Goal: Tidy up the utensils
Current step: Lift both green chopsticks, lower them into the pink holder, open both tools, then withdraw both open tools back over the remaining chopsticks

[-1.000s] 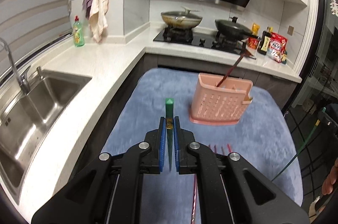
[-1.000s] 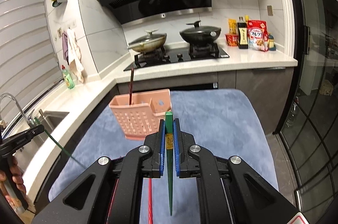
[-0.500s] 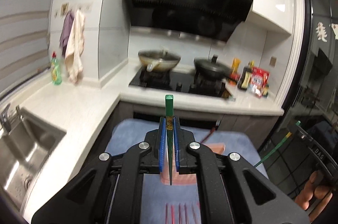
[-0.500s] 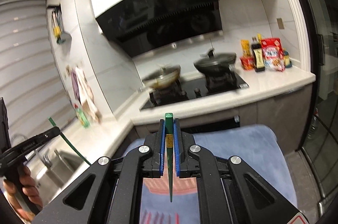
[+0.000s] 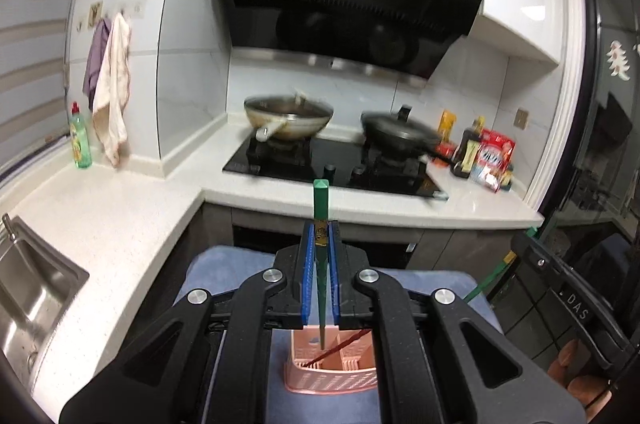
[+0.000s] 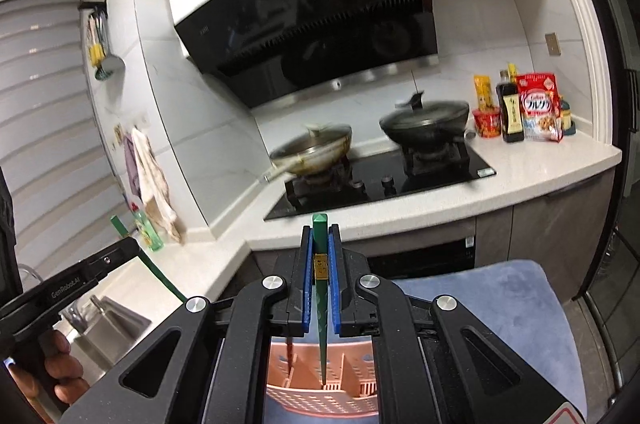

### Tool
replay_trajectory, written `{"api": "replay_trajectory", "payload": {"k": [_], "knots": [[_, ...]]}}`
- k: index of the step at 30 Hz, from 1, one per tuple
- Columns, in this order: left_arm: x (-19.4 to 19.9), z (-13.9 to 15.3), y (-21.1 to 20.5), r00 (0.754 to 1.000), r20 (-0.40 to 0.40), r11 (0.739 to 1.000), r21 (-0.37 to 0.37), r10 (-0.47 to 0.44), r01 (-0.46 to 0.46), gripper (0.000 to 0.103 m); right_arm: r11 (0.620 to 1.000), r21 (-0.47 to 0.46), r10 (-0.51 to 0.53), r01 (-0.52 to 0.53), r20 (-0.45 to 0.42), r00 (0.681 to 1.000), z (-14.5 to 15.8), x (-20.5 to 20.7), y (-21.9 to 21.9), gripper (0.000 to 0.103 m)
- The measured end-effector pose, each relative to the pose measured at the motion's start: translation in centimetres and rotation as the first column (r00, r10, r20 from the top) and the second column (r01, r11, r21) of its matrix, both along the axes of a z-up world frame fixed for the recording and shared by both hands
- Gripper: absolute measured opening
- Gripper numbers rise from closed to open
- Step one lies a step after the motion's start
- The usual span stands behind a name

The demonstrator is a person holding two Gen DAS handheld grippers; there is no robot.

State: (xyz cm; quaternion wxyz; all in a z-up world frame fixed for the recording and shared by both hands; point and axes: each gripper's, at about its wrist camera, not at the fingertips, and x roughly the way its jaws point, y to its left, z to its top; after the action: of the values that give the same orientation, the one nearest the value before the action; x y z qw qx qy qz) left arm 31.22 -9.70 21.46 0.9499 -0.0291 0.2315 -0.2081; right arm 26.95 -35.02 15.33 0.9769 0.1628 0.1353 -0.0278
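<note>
My left gripper (image 5: 320, 244) is shut on a green chopstick (image 5: 320, 200), held upright with its thin tip pointing down into the pink slotted utensil basket (image 5: 332, 380) below. A dark red chopstick (image 5: 340, 346) leans inside that basket. My right gripper (image 6: 320, 248) is shut on another green chopstick (image 6: 320, 236), its tip also down inside the pink basket (image 6: 320, 396), beside a dark red chopstick (image 6: 289, 348). Each gripper shows at the edge of the other's view, with its green chopstick slanting down.
The basket stands on a blue mat (image 6: 500, 304) on the table. Behind are a white counter (image 5: 120, 224), a hob with two pans (image 5: 340, 160), a steel sink (image 5: 32, 288) at left, a green soap bottle (image 5: 80, 140) and food packets (image 6: 536, 108).
Both grippers have tilted up and moved over the basket. The basket has dropped from mid-frame to beneath the fingers, and both green chopstick tips now hang inside it.
</note>
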Motion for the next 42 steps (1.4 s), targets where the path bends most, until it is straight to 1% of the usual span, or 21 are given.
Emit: {"api": "replay_trajectory", "payload": {"k": [6,11,13,14,15,16,17,24,28,33,37,42], "knots": [[1.6,-3.1,0.1,0.998,-0.059,0.999,0.033,0.022,-0.021,0.007,1.0,-0.007,-0.005,0.005,-0.067,0.998,-2.7,1.7,-0.1,0.007],[2.3,-4.5,0.3,0.996,-0.088,0.999,0.035,0.035,-0.033,0.007,1.0,0.0,-0.004,0.004,-0.098,0.995,-4.1,2.4,-0.1,0.007],[2.3,-4.8,0.3,0.994,-0.099,0.999,0.033,0.044,-0.041,0.009,1.0,0.006,-0.011,0.011,-0.1,0.995,-4.2,2.3,-0.3,0.01],[2.3,-4.9,0.4,0.994,-0.101,0.998,0.034,0.05,-0.047,0.019,1.0,0.007,-0.013,0.014,-0.099,0.995,-4.3,2.2,-0.3,0.013],[2.3,-4.9,0.4,0.993,-0.102,0.998,0.036,0.058,-0.054,0.036,1.0,0.005,-0.022,0.022,-0.098,0.995,-4.2,2.0,-0.4,0.016],[2.1,-4.9,0.5,0.993,-0.097,0.997,0.037,0.071,-0.068,0.043,1.0,0.001,-0.028,0.029,-0.096,0.995,-4.1,1.8,-0.4,0.018],[2.0,-4.9,0.7,0.993,-0.09,0.996,0.037,0.078,-0.075,0.048,1.0,0.0,-0.03,0.03,-0.092,0.995,-4.0,1.6,-0.4,0.021],[0.4,-4.2,1.1,0.994,-0.072,0.995,0.058,0.087,-0.082,0.049,0.999,-0.032,-0.029,0.027,-0.064,0.998,-2.6,-0.5,0.3,0.029],[-0.7,-4.1,1.3,0.994,-0.068,0.994,0.073,0.087,-0.082,0.05,0.999,-0.03,-0.021,0.019,-0.061,0.998,-2.3,-1.8,0.8,0.029],[-2.5,-4.3,1.7,0.994,-0.07,0.993,0.088,0.087,-0.08,0.05,0.999,-0.038,-0.007,0.004,-0.073,0.997,-2.6,-3.7,1.4,0.029],[-3.8,-4.7,2.2,0.993,-0.069,0.991,0.103,0.092,-0.084,0.05,0.998,-0.067,-0.007,0.002,-0.081,0.997,-3.1,-5.3,2.2,0.03],[-5.5,-5.4,2.7,0.993,-0.071,0.989,0.119,0.093,-0.084,0.05,0.998,-0.068,0.007,-0.014,-0.101,0.995,-4.0,-7.4,2.9,0.03]]}}
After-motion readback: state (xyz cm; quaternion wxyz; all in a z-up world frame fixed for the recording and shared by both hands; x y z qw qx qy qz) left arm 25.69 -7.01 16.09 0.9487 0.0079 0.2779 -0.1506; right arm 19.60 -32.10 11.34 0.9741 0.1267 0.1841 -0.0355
